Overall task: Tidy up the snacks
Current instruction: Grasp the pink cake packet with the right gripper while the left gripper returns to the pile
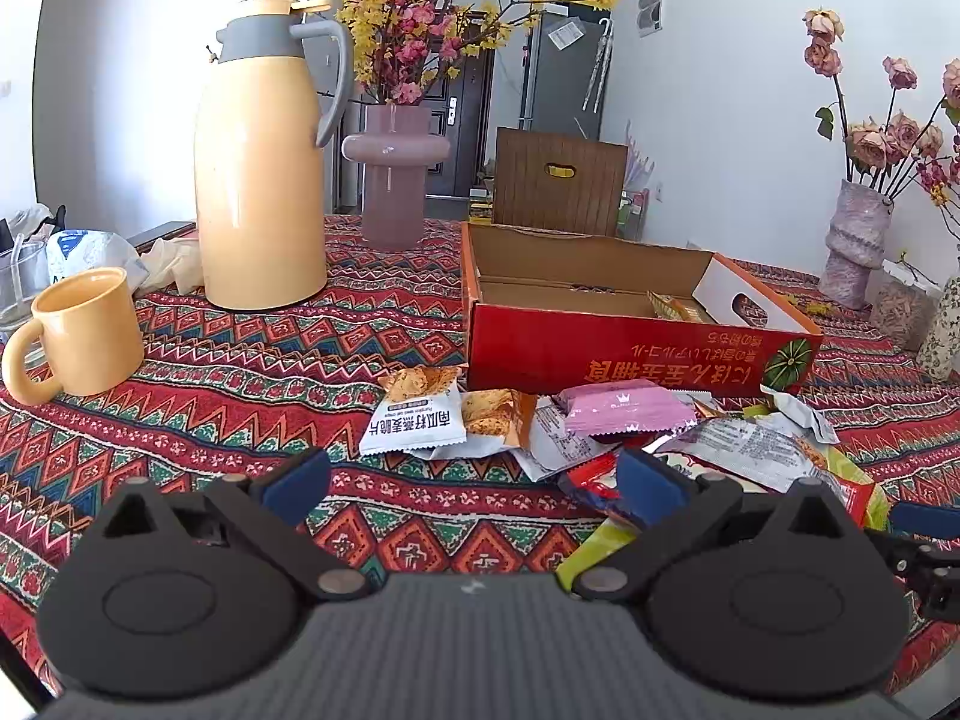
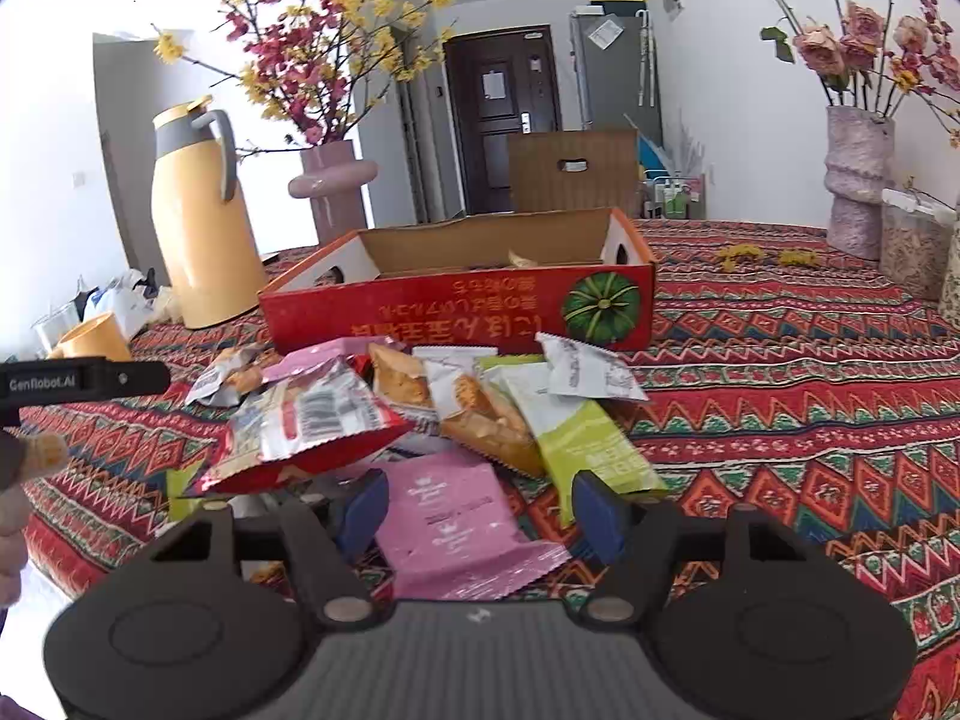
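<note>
A red cardboard box [image 1: 600,354] [image 2: 420,312] stands open on the patterned tablecloth, with a few packets inside. In front of it lies a loose pile of snack packets: a white one [image 1: 414,420], a pink one [image 1: 624,411], a green one [image 2: 588,438] and a red-and-silver one [image 2: 312,426]. My left gripper [image 1: 474,486] is wide open just short of the pile, with only cloth between its blue pads. My right gripper [image 2: 480,516] straddles another pink packet [image 2: 456,516] that lies flat on the cloth. Its pads stand at the packet's sides without visibly squeezing it.
A yellow thermos jug [image 1: 264,180], a yellow mug [image 1: 84,330] and a pink vase [image 1: 393,180] stand at the left. A textured vase of dried roses [image 1: 855,240] and jars sit at the right. A wooden chair back [image 1: 558,180] rises behind the box.
</note>
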